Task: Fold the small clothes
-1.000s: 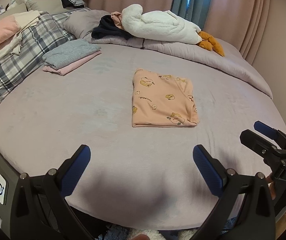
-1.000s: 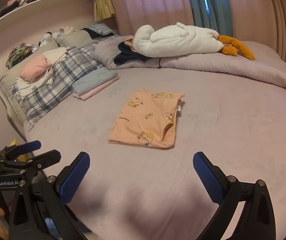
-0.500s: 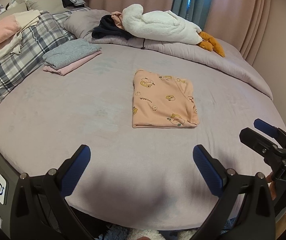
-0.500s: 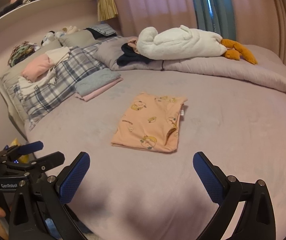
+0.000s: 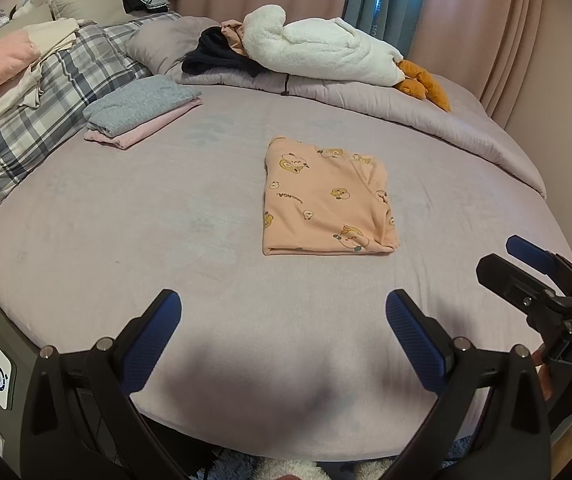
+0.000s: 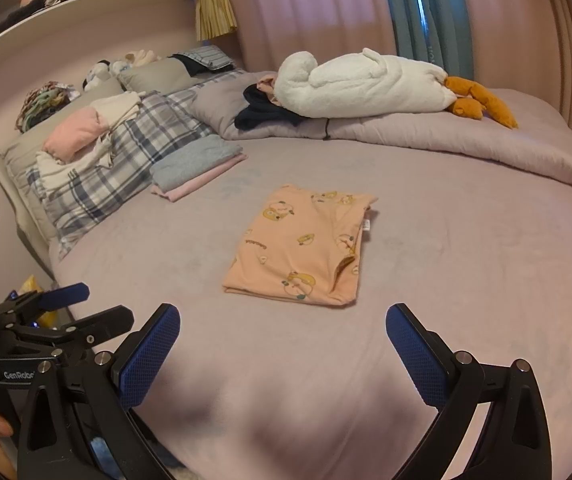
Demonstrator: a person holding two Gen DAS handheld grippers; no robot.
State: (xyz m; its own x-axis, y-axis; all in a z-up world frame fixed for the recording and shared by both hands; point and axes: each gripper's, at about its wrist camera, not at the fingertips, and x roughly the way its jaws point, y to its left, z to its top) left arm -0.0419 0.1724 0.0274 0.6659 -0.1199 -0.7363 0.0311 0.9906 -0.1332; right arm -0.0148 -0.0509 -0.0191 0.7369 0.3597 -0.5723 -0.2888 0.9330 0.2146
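A peach child's garment with cartoon prints [image 5: 328, 200] lies folded into a neat rectangle in the middle of the bed; it also shows in the right wrist view [image 6: 300, 250]. My left gripper [image 5: 281, 336] is open and empty, held over the near edge of the bed, well short of the garment. My right gripper [image 6: 281, 344] is open and empty too, also back from the garment. The right gripper shows at the right edge of the left wrist view [image 5: 534, 276], and the left gripper at the left edge of the right wrist view [image 6: 65, 312].
A folded grey and pink stack [image 5: 141, 110] lies at the back left by a plaid pillow [image 5: 37, 120] with loose clothes on it. A white plush goose [image 5: 318, 50] and dark clothes [image 5: 213, 54] rest on the rolled duvet [image 5: 426, 116] at the back.
Both grippers have drifted back very slightly from the folded garment. Nothing was grasped or released, and the garment has not moved.
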